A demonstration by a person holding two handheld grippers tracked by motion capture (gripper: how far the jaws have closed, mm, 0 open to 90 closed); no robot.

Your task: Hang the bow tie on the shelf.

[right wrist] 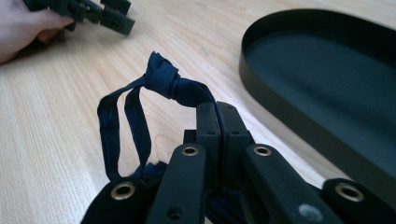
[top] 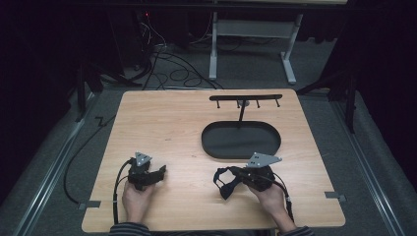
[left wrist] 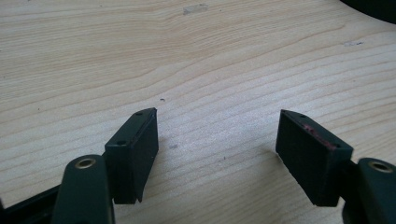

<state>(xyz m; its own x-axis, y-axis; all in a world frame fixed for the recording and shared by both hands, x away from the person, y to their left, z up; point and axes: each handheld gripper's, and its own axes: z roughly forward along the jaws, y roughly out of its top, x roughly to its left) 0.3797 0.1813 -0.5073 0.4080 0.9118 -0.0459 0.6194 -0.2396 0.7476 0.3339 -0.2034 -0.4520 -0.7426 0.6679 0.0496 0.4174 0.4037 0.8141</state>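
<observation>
R gripper (right wrist: 218, 112): I've got jaws clamped on knotted dark strap (right wrist: 161, 79).
L gripper (left wrist: 217, 140): wide, idle.
Risk: thin bite near knot; strap may slip, snag tray (top: 209, 147) rim.

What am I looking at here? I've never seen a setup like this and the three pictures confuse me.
A person sits at a wooden table and holds a hand-held gripper with two black jaws in each hand. The high view looks down from above: the left gripper is at the left, the right gripper at the right. The other two pictures come from small cameras riding on those grippers, looking along their jaws. The left gripper is open over bare wood and holds nothing. The right gripper is shut on a knotted dark blue cloth strap. Beyond it lies a black oval tray, from which a post rises to a bar with small hooks.
</observation>
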